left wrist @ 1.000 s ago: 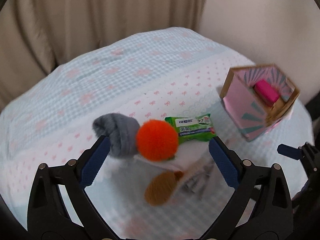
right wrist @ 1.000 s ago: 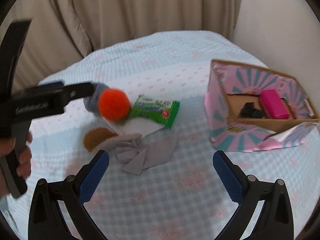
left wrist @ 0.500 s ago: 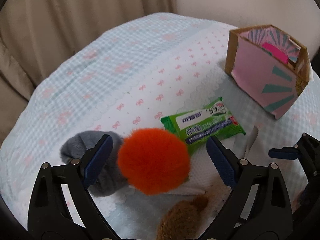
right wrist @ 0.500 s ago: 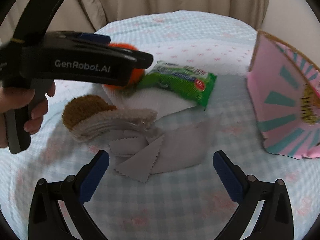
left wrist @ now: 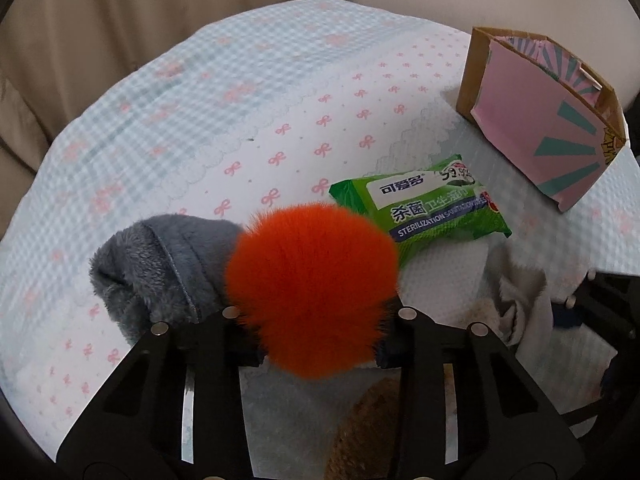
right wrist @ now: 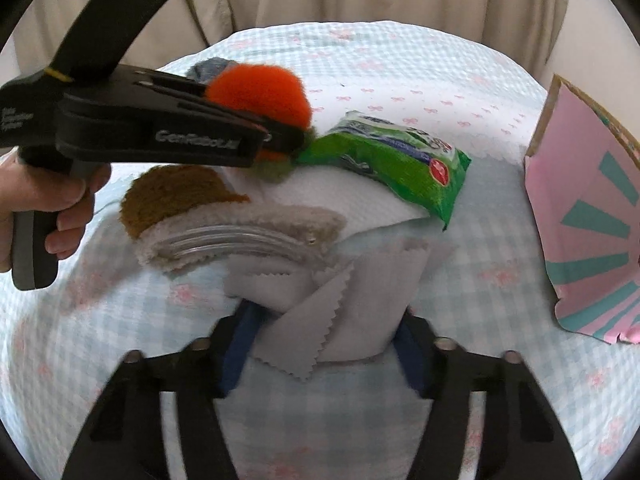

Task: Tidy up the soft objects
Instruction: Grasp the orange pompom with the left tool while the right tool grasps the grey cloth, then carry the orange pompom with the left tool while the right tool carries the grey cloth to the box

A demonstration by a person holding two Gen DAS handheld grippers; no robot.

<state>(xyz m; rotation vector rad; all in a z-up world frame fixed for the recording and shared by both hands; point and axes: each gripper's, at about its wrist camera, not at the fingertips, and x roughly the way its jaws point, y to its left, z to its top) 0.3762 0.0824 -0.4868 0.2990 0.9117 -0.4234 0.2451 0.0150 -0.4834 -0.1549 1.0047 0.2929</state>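
The left gripper (left wrist: 316, 350) has its fingers clenched on the fluffy round orange pom-pom (left wrist: 312, 292), which bulges out ahead of them; a grey plush roll (left wrist: 160, 268) lies just left of those fingers, a green wet-wipe packet (left wrist: 424, 212) ahead to their right; the right gripper (right wrist: 324, 344) has its fingers clamped on a grey pinked-edge cloth (right wrist: 352, 300) on the gingham-covered surface (right wrist: 400, 60); the pink cardboard box (right wrist: 588, 216) stands well to the right of them.

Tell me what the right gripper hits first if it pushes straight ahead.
The grey pinked-edge cloth already lies between the right gripper fingers. Beyond it, probably the beige fleecy item, though depth is unclear.
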